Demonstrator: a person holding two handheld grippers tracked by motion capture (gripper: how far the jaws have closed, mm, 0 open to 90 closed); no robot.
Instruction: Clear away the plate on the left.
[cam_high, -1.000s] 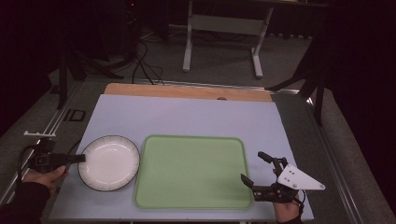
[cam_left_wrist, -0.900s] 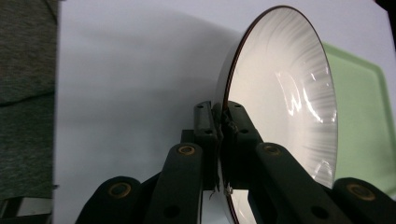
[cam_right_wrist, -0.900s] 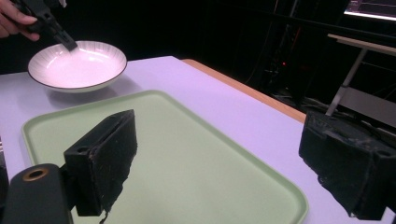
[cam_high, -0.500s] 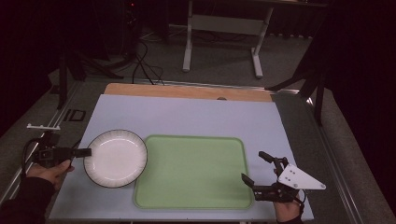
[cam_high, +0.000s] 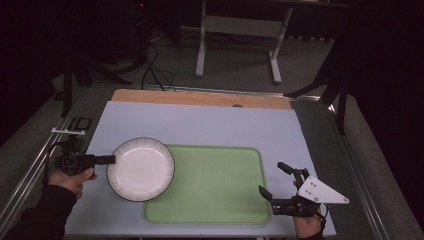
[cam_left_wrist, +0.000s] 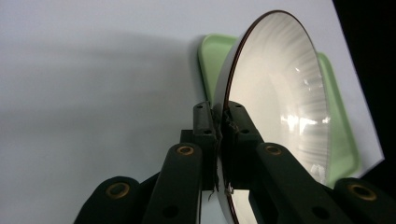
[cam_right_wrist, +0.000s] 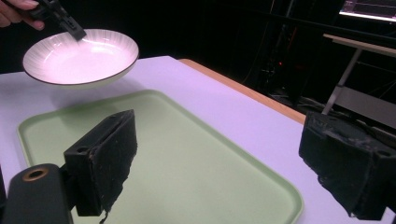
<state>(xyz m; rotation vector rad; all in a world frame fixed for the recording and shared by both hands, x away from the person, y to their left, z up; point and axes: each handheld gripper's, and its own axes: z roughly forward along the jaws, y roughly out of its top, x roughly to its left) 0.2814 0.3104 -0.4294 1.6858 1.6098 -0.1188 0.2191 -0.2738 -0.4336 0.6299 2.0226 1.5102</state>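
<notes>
A white ribbed plate (cam_high: 141, 168) with a dark rim hangs in the air over the left edge of the green tray (cam_high: 220, 182). My left gripper (cam_high: 109, 160) is shut on the plate's left rim, its jaws pinching the edge (cam_left_wrist: 219, 122). In the left gripper view the plate (cam_left_wrist: 275, 88) stands edge-on with the tray (cam_left_wrist: 212, 58) behind it. My right gripper (cam_high: 276, 180) rests open at the tray's right edge, nothing between its pads (cam_right_wrist: 107, 158). From there the lifted plate (cam_right_wrist: 81, 56) hovers above the tray's (cam_right_wrist: 187, 158) far corner.
A pale mat (cam_high: 200, 125) covers the table, with a wooden strip (cam_high: 200, 97) along its far edge. A small black object (cam_high: 79, 123) lies left of the mat. Metal rails (cam_high: 30, 175) run along both sides. A white stand (cam_high: 240, 30) is on the floor beyond.
The left gripper has lifted the plate off the mat and carried it right, so it now overlaps the tray's left edge. The right gripper has stayed in place.
</notes>
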